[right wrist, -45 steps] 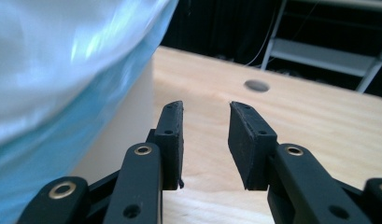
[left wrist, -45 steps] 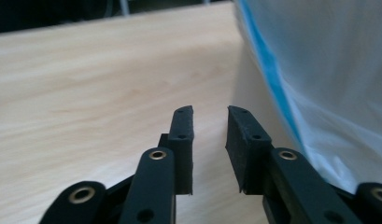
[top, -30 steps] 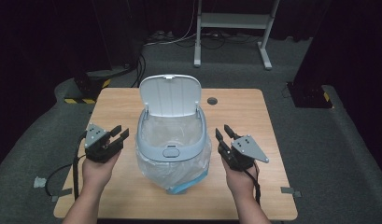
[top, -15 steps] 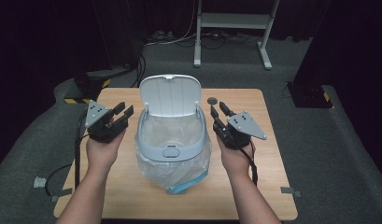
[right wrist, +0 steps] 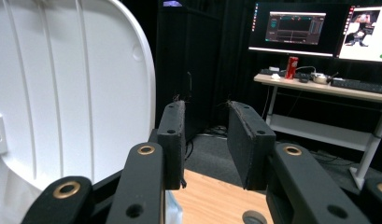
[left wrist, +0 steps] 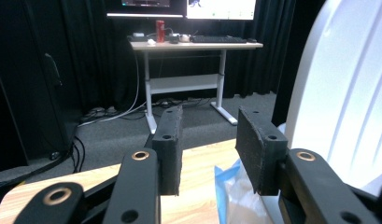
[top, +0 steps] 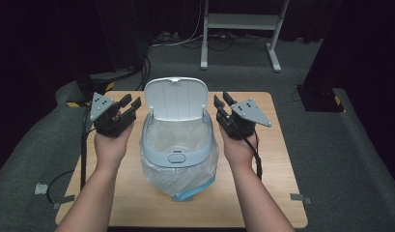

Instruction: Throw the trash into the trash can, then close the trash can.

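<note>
A pale blue-grey bin (top: 178,153) lined with a clear plastic bag (top: 185,176) stands mid-table, its white lid (top: 176,99) raised upright at the back. My left gripper (top: 130,104) is held in the air to the left of the lid, open, with nothing between its pads. My right gripper (top: 223,100) mirrors it to the right of the lid, also open and empty. In the left gripper view the jaws (left wrist: 209,126) frame the floor, with the lid (left wrist: 343,93) at the right. The right gripper view has its jaws (right wrist: 205,121) beside the lid (right wrist: 72,84) at the left.
The wooden table (top: 277,193) has bare room in front of the bin and at both sides. A round grey grommet (right wrist: 254,217) sits in the tabletop near the right gripper. Beyond the table stand a white desk frame (top: 243,21) and floor cables (top: 147,67).
Both hands have risen and gone forward along the bin's sides, from beside its front rim to beside the raised lid. The jaws stay apart and empty.
</note>
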A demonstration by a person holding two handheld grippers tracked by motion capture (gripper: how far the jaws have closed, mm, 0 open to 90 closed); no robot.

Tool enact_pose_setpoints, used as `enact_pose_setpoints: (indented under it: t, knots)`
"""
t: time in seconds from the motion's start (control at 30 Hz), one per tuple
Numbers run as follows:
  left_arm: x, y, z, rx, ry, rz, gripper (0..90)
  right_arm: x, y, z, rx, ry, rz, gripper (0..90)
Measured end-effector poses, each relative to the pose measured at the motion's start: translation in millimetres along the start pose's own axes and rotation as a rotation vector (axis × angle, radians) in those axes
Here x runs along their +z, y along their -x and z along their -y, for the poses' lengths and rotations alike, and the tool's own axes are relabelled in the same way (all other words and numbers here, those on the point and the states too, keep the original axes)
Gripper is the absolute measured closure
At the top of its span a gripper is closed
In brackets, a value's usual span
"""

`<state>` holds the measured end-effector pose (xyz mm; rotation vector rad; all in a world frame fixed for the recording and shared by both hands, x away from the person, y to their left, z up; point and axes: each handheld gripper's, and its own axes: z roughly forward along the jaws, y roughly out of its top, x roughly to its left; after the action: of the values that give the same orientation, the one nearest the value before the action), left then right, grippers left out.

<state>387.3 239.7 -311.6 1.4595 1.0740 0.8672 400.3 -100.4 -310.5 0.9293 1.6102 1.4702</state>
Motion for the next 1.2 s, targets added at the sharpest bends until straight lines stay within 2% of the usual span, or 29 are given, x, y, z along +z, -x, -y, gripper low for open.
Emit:
enact_pose_setpoints:
  t: [0.23, 0.37, 0.4, 0.53, 0.67, 0.8, 0.97, 1.07, 1.2]
  knots:
    - [15.7, 0.4, -11.6, -0.023, 0.002, 0.007, 60.0, 16.6, -2.9, -8.0, -0.021, -0.017, 0.008, 66.9]
    - [21.0, 6.7, -17.4, -0.03, 0.015, 0.023, 58.9, 22.5, -2.4, -8.7, -0.023, -0.029, 0.017, 66.8]
    - [22.1, 8.9, -19.0, -0.03, 0.018, 0.016, 59.3, 23.7, -2.0, -9.1, -0.023, -0.031, 0.017, 66.6]
    - [23.1, 9.1, -21.8, -0.048, 0.029, 0.019, 60.4, 27.8, -0.2, -11.3, -0.022, -0.032, 0.012, 65.7]
    - [19.4, 10.9, -21.2, -0.05, 0.033, 0.021, 60.7, 28.9, -2.6, -13.2, -0.028, -0.034, 0.001, 66.4]
    - [14.0, 13.7, -19.8, -0.048, 0.046, 0.042, 59.1, 23.3, -4.6, -12.3, -0.03, -0.016, -0.014, 66.1]
    - [-3.1, 20.4, -12.2, -0.035, 0.076, 0.056, 56.0, 6.9, -13.6, -10.1, -0.036, 0.013, -0.02, 67.4]
    - [-10.3, 22.8, -4.8, -0.031, 0.088, 0.048, 51.6, -3.5, -17.2, -6.5, -0.048, 0.023, -0.026, 66.9]
    - [-18.0, 25.3, 6.2, -0.035, 0.087, 0.035, 45.5, -16.5, -21.0, -0.4, -0.038, 0.045, -0.043, 66.2]
